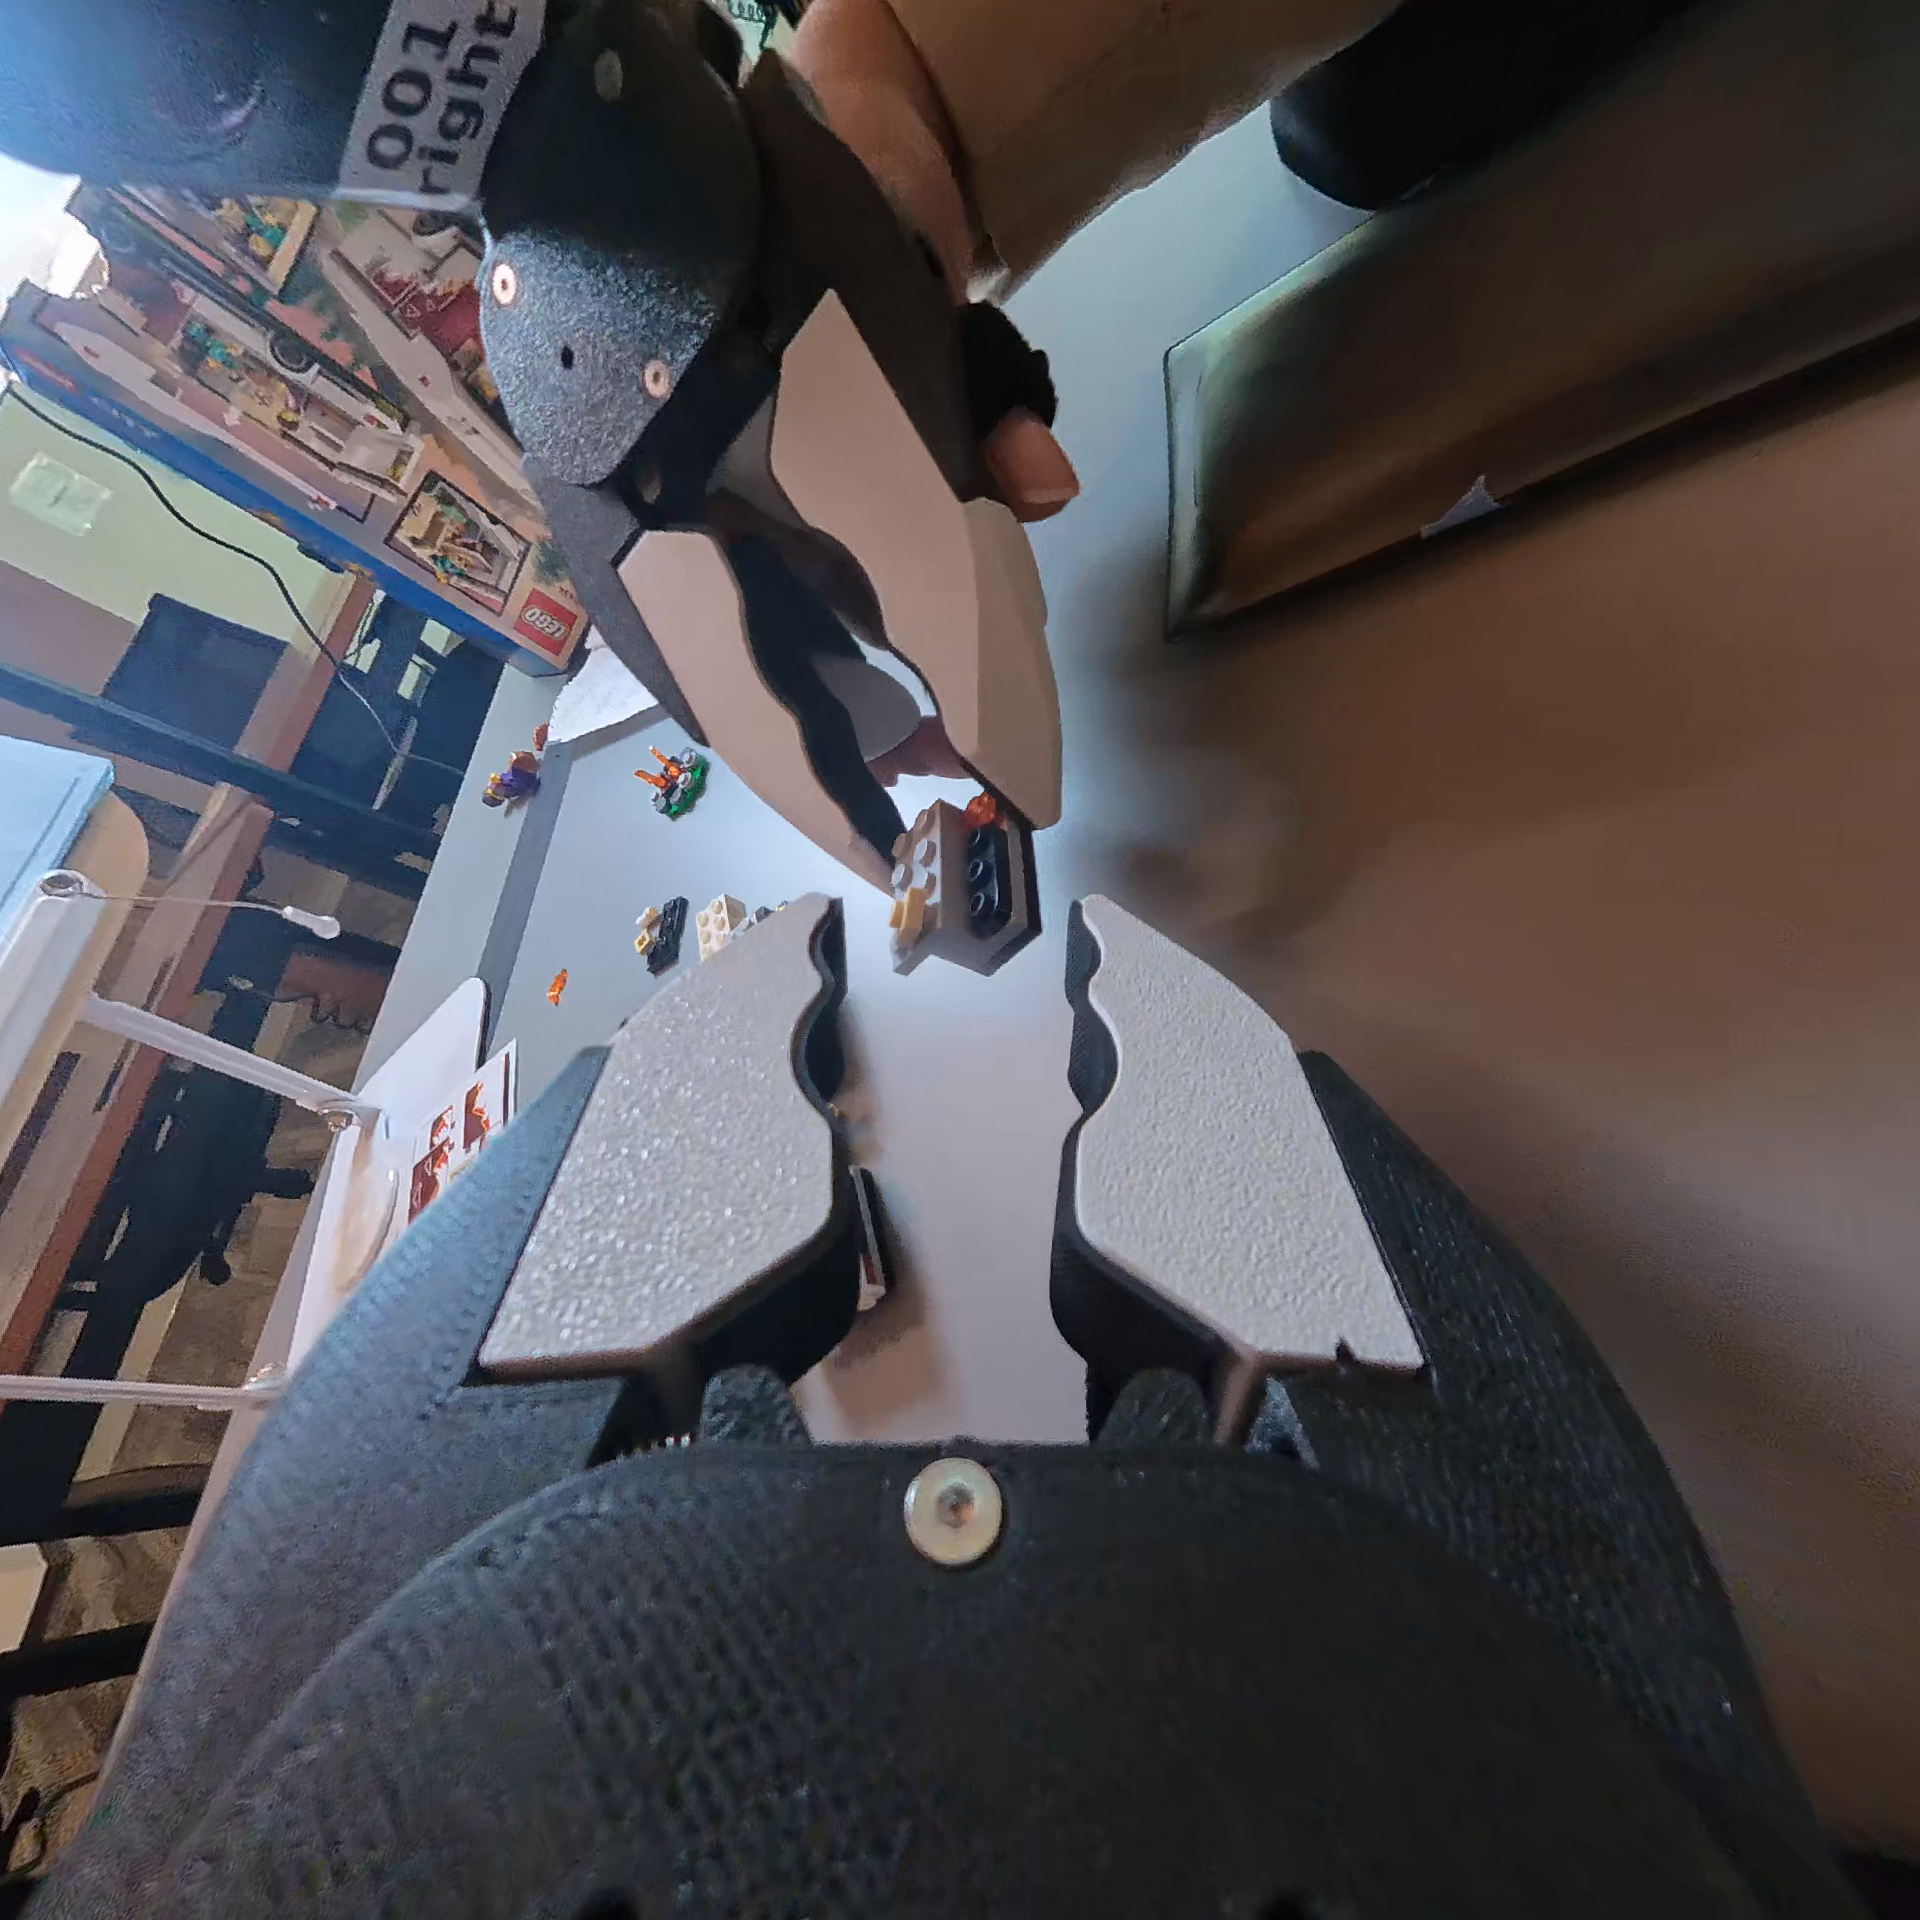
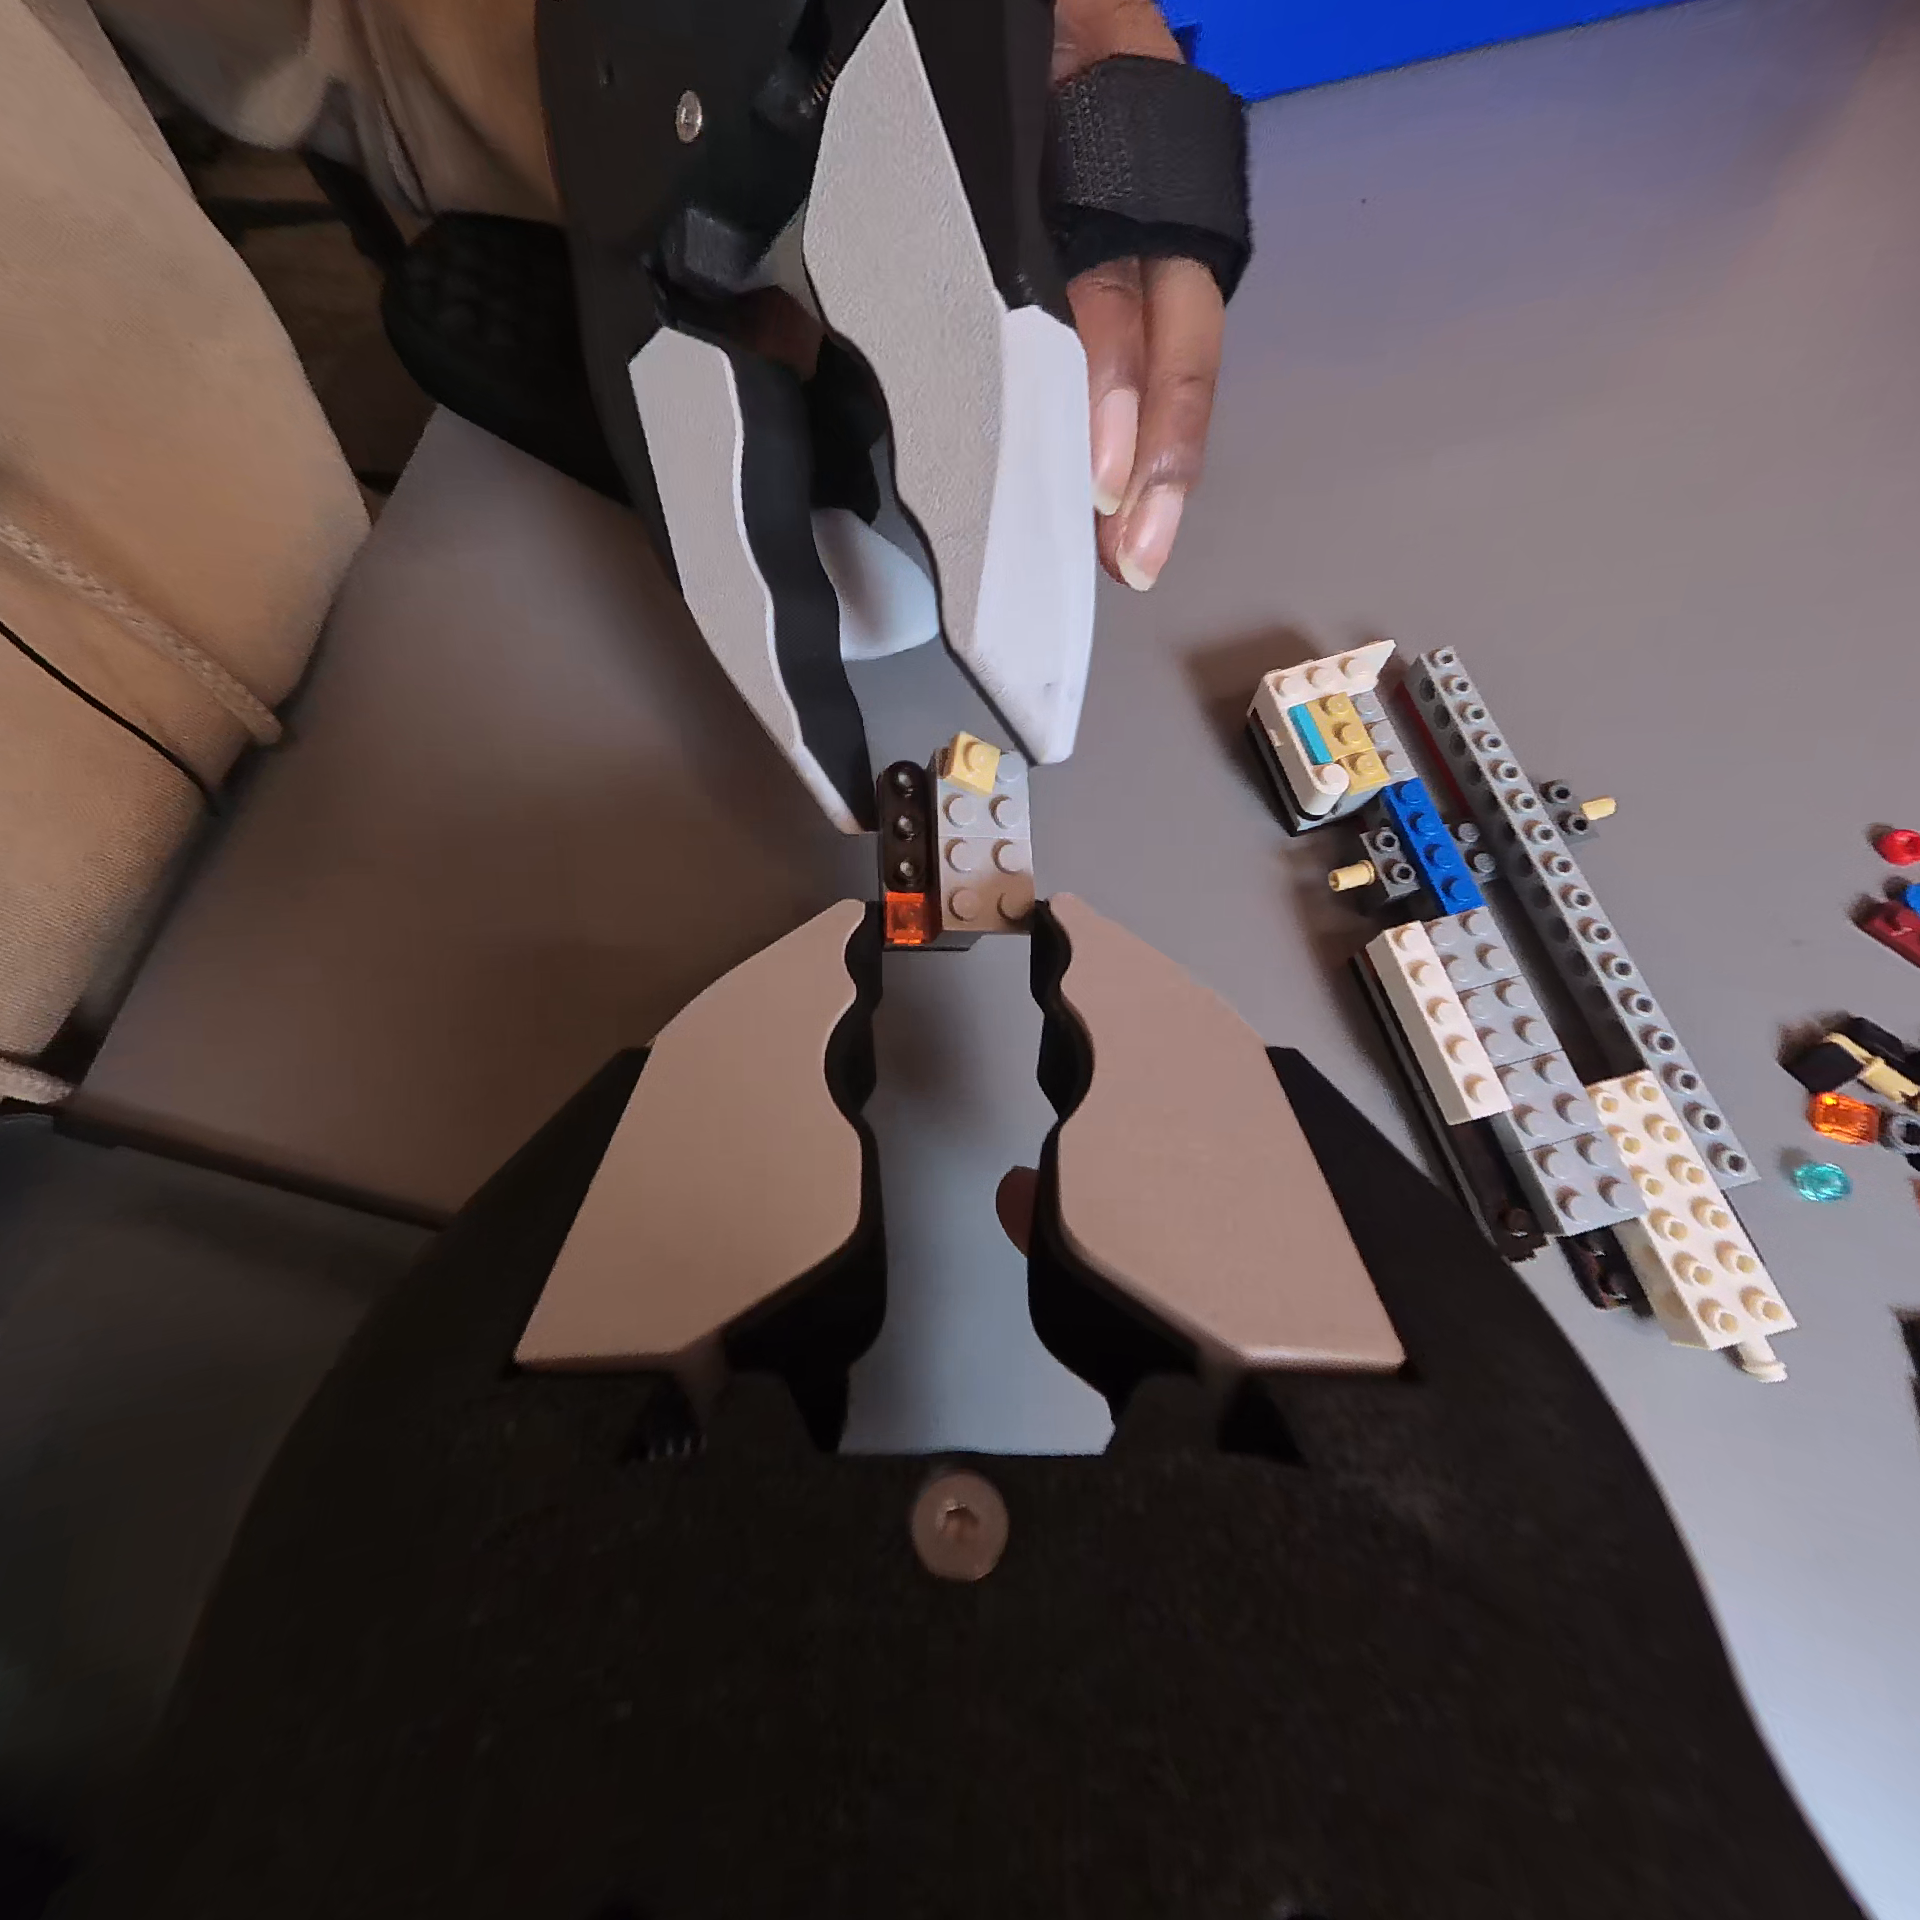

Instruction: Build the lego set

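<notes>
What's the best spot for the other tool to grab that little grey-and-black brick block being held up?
Probably the free end of the grey-and-black block, by the tan piece, pinching its flat long sides. The right tool clamps the end with the orange tile, so the open left tool should come from the opposite end, facing it, avoiding the studded top.

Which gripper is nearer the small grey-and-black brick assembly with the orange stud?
Right. The right gripper clamps one end of the assembly, fingertips against its sides. The left gripper faces it from the opposite end, open, tips flanking it with visible gaps.
</notes>
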Available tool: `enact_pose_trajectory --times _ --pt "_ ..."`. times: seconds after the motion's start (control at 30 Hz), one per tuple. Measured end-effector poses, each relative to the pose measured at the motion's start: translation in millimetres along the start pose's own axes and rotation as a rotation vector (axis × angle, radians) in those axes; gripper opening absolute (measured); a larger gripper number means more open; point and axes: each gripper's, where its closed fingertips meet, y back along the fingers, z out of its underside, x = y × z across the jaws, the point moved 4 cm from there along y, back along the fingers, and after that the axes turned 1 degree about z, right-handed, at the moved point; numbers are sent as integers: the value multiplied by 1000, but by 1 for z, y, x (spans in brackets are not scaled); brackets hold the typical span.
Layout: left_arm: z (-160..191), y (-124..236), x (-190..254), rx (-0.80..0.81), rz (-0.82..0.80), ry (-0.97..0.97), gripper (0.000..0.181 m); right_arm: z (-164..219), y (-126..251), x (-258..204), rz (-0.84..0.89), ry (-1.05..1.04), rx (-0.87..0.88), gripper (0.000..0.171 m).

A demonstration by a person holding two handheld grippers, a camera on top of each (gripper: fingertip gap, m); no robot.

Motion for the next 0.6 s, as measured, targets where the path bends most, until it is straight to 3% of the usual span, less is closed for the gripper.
enact_pose_trajectory --times 0.6 --pt "0 -2 1 -82 -90 -185 26 -1 1 1 -84 -139 19 27"
